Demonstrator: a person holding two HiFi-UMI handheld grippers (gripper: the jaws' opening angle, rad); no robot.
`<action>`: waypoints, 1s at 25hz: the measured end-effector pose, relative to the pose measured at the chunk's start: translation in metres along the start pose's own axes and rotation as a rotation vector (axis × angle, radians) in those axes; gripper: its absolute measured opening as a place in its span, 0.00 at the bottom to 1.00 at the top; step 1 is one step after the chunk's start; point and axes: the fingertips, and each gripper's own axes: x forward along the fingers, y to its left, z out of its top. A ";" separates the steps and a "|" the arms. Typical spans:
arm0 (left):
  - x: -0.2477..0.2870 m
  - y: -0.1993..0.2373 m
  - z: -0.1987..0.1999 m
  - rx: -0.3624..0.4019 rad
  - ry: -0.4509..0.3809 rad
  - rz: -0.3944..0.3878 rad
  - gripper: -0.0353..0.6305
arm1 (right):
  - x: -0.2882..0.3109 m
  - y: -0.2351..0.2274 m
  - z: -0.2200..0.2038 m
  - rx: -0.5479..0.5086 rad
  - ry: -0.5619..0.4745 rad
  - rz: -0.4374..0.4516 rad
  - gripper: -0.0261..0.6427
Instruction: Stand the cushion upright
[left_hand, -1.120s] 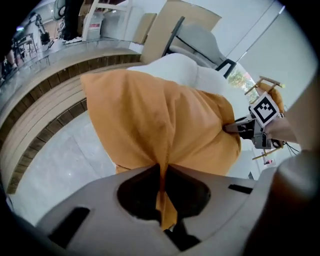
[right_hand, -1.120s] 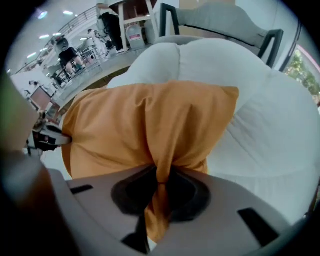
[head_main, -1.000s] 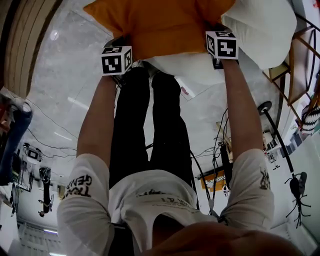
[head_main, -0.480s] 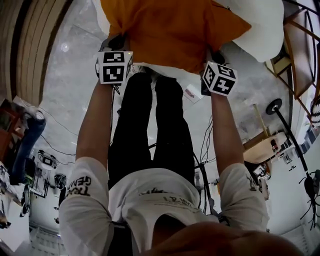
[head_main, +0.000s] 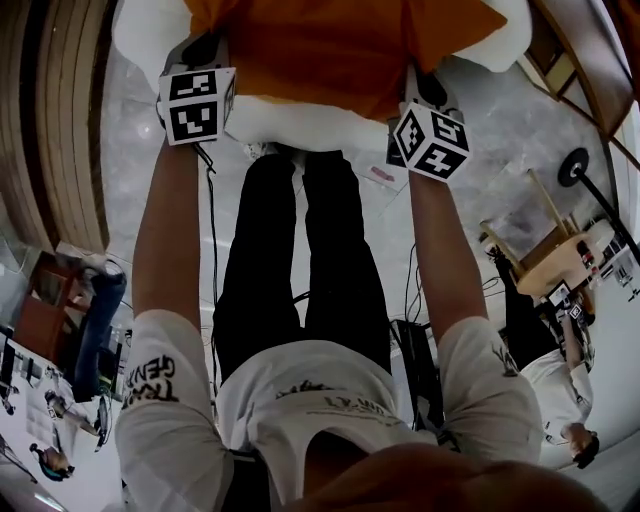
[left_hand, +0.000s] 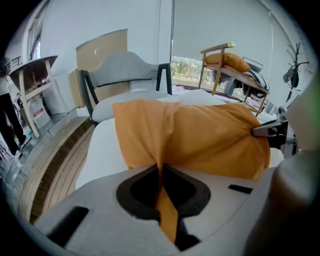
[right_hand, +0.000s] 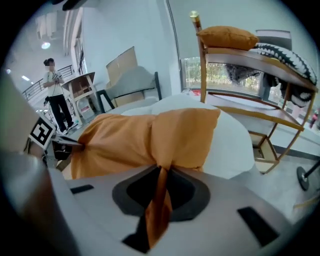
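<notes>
Over the white seat (left_hand: 102, 145) in front of you, the orange cushion (left_hand: 195, 135) is stretched between your two grippers, long side across. Its underside is close to the white padding, but no view shows whether it touches.

Your left gripper (left_hand: 161, 170) has its jaws pressed together on a thin fold of the orange cover at the cushion's near left end. Your right gripper (right_hand: 161, 175) is clamped the same way on a fold at the near right end. Both hold the cover only, not the filling.

A grey padded backrest (left_hand: 122, 67) stands behind the seat, well beyond the cushion.

To do this step well, raise both pinches evenly so the cushion hangs level and its weight pulls it straight. Then set the bottom edge down on the seat first, close to the backrest, and tip the top back until it leans there. The folds you hold are thin and could slip, so avoid jerks. Let go with one gripper, check that the cushion stands, then free the other.
</notes>
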 end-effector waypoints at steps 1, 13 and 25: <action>0.008 0.000 0.008 0.008 0.003 0.010 0.09 | 0.002 -0.007 0.004 0.001 -0.027 -0.011 0.12; 0.047 0.030 -0.014 -0.016 0.095 0.182 0.31 | 0.041 -0.028 -0.037 -0.151 0.084 0.002 0.33; -0.082 -0.071 0.056 -0.154 -0.063 -0.029 0.09 | -0.068 0.023 0.028 -0.149 0.011 0.075 0.11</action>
